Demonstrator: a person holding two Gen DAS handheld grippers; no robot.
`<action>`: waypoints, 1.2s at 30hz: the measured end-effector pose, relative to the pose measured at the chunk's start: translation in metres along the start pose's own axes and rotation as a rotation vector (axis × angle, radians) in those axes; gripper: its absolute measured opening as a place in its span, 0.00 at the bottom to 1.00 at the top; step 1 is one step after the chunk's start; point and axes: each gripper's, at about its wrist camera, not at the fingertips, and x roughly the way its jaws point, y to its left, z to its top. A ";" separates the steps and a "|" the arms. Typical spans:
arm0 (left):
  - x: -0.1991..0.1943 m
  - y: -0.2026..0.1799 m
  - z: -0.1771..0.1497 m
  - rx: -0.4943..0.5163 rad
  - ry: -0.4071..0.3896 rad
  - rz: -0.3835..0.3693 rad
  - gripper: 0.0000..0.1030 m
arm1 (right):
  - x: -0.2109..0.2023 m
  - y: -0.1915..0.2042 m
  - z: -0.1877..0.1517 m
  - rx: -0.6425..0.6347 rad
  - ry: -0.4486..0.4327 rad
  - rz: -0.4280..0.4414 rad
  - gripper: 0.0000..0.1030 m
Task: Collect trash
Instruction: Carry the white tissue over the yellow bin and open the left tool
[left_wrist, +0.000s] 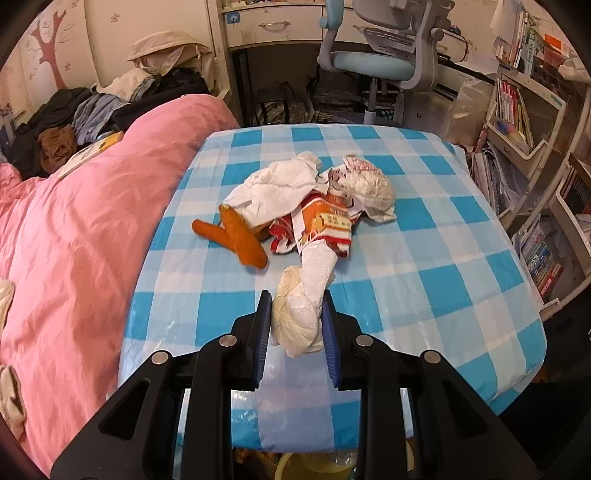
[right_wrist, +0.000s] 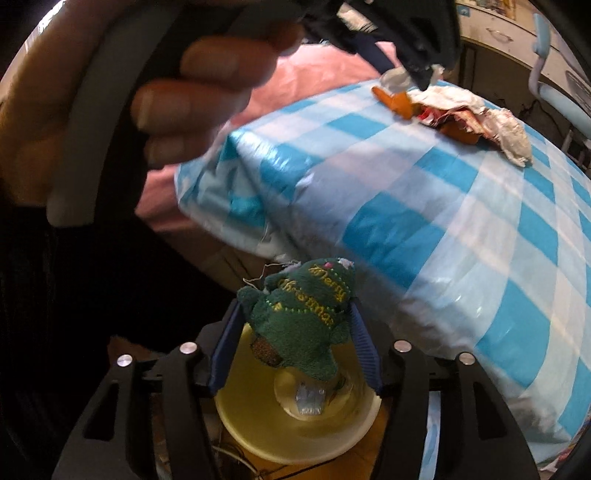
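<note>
The left gripper (left_wrist: 297, 306), low in the left wrist view, is pinched narrowly on a crumpled white tissue wad (left_wrist: 295, 317), blue pads pressing it from both sides, and points steeply down at the blue-checked tablecloth (left_wrist: 424, 258). Beyond it, mid-frame, lies the remaining trash: orange peel (left_wrist: 240, 236), a red-and-orange snack wrapper (left_wrist: 321, 225) and more crumpled paper (left_wrist: 273, 188). A pink duvet (left_wrist: 74, 229) butts against the cloth's left edge; open checks lie to the right. In the right wrist view the right gripper (right_wrist: 295, 317) stands about half open, tilted down over a pale yellow bin (right_wrist: 255, 435) off the table's near edge; a green felt "Merry Christmas" tree (right_wrist: 303, 317) sits between its pads, whether gripped or loose I cannot tell. A hand (right_wrist: 177, 92) on a grey grip fills the upper left.
</note>
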 end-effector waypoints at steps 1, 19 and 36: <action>-0.001 0.001 -0.004 -0.003 0.003 0.001 0.23 | 0.000 0.002 -0.001 -0.007 0.006 -0.004 0.56; -0.021 -0.016 -0.104 -0.001 0.121 0.015 0.23 | -0.040 0.011 -0.027 0.014 -0.048 -0.137 0.75; -0.046 -0.018 -0.171 -0.051 0.200 0.002 0.62 | -0.045 -0.002 -0.040 0.051 -0.023 -0.340 0.84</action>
